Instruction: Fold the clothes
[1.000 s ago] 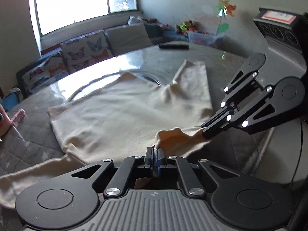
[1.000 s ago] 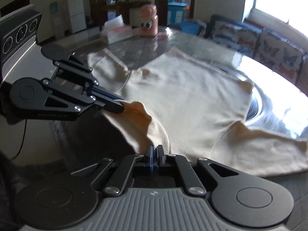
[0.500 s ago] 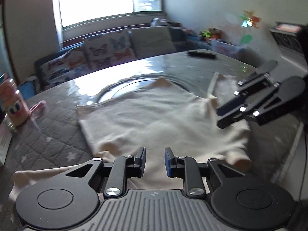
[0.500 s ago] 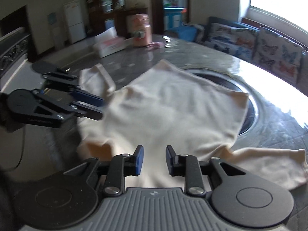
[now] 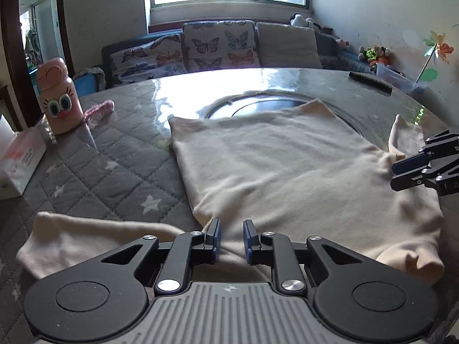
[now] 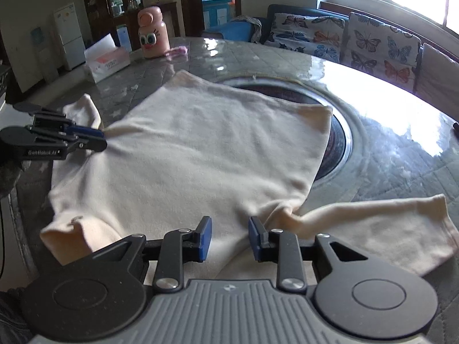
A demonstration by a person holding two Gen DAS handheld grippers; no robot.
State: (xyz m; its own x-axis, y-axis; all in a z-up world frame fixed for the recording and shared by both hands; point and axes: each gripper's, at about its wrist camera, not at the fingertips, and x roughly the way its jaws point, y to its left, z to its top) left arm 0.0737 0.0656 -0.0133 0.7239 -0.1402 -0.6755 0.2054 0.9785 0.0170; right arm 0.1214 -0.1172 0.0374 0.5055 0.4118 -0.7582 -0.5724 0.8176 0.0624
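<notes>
A cream long-sleeved shirt (image 5: 281, 166) lies spread on the round table, its body flat and its near edge rumpled; it also shows in the right wrist view (image 6: 200, 154). One sleeve (image 5: 86, 238) lies to the left, the other (image 6: 381, 229) to the right. My left gripper (image 5: 231, 239) is open and empty, just above the shirt near the left armpit. My right gripper (image 6: 229, 238) is open and empty above the shirt near the right armpit. Each gripper shows in the other's view, the right gripper (image 5: 401, 173) and the left gripper (image 6: 97, 140).
The round table (image 5: 120, 132) has a quilted grey cover and a metal-rimmed recess (image 5: 258, 106) at its centre, partly under the shirt. A pink bottle (image 5: 58, 97), a tissue box (image 5: 17, 160) and a dark remote (image 5: 370, 81) stand on it. A sofa (image 5: 218, 46) lies beyond.
Both grippers let go of the shirt's near edge and opened. The edge dropped onto the table. The grippers moved apart toward the two armpits.
</notes>
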